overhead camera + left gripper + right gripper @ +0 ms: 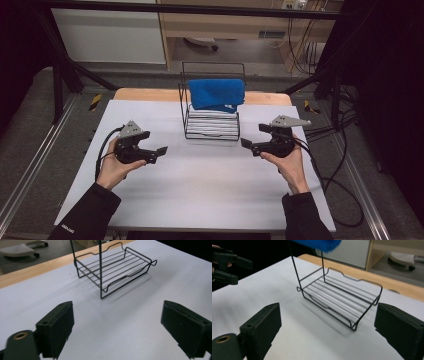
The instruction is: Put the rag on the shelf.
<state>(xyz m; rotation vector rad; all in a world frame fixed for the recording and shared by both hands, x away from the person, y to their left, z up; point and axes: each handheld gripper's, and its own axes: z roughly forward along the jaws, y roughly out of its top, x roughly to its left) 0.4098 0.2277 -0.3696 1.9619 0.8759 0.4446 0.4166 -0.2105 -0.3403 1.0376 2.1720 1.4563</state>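
On the white desk [200,180] stands a black wire rack [212,117], with a folded blue towel [216,94] on its upper tier hiding most of that tier from the high view. The right gripper view cuts off all but the towel's lower edge. The left claw [156,152] and the right claw [248,145] flank the rack, both spread and holding nothing.

A white-topped table [200,190] bears 1 black wire rack [212,125] near its far edge.
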